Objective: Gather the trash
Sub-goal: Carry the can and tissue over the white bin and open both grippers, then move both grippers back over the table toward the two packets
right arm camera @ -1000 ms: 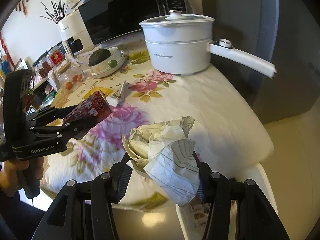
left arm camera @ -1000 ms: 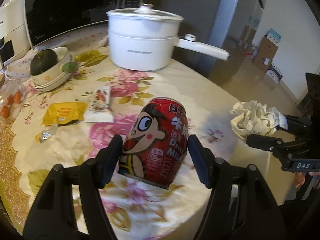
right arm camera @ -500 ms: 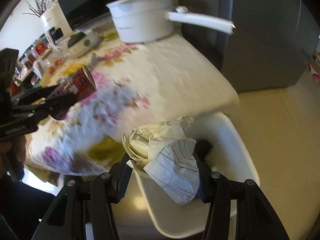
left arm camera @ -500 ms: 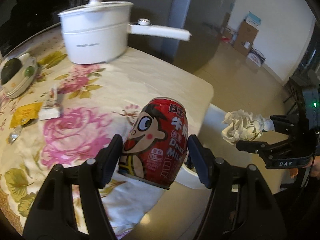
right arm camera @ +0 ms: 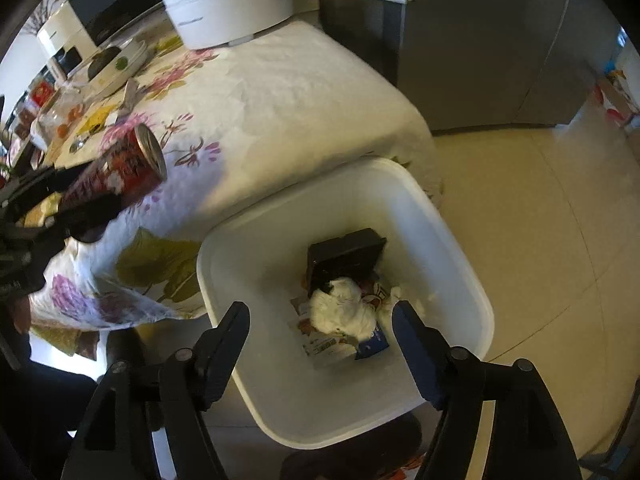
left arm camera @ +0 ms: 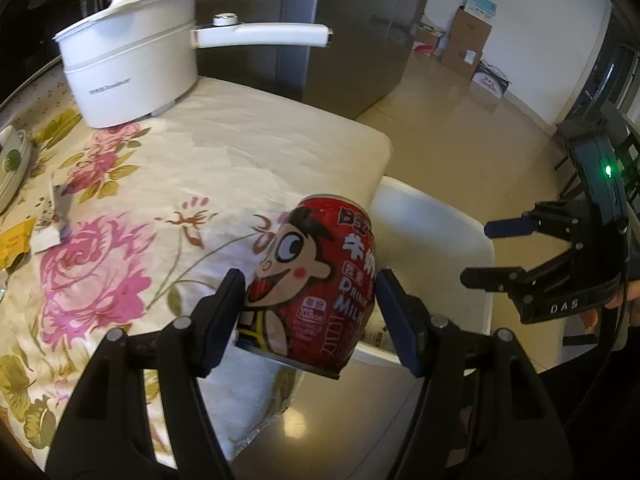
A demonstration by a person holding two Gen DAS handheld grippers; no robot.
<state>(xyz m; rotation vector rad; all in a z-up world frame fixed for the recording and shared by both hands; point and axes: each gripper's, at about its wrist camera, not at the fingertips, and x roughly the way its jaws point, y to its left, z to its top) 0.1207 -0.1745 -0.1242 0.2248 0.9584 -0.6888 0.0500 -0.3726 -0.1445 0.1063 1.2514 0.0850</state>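
Note:
My left gripper [left arm camera: 310, 312] is shut on a red milk-drink can [left arm camera: 316, 284] with a cartoon face, held tilted over the table's edge beside the white bin [left arm camera: 436, 240]. From the right wrist view the same can [right arm camera: 120, 172] shows at the left, above the flowered cloth. My right gripper [right arm camera: 320, 332] hangs over the white bin [right arm camera: 452, 248], its jaws opening with nothing between them. The crumpled paper ball [right arm camera: 344, 310] lies at the bottom of the bin among other scraps. In the left wrist view the right gripper [left arm camera: 480, 252] stands empty at the right.
A white electric pot [left arm camera: 132, 76] with a long handle stands at the table's far corner. A yellow wrapper [left arm camera: 14, 242] and a small packet [left arm camera: 54, 220] lie on the flowered cloth [left arm camera: 248, 152]. A black box [right arm camera: 344, 258] rests in the bin. Cardboard boxes [left arm camera: 468, 40] stand across the tiled floor.
The right gripper moved off the table to above the bin and let go of the paper ball, which now lies inside. The left gripper carried the can towards the table's edge.

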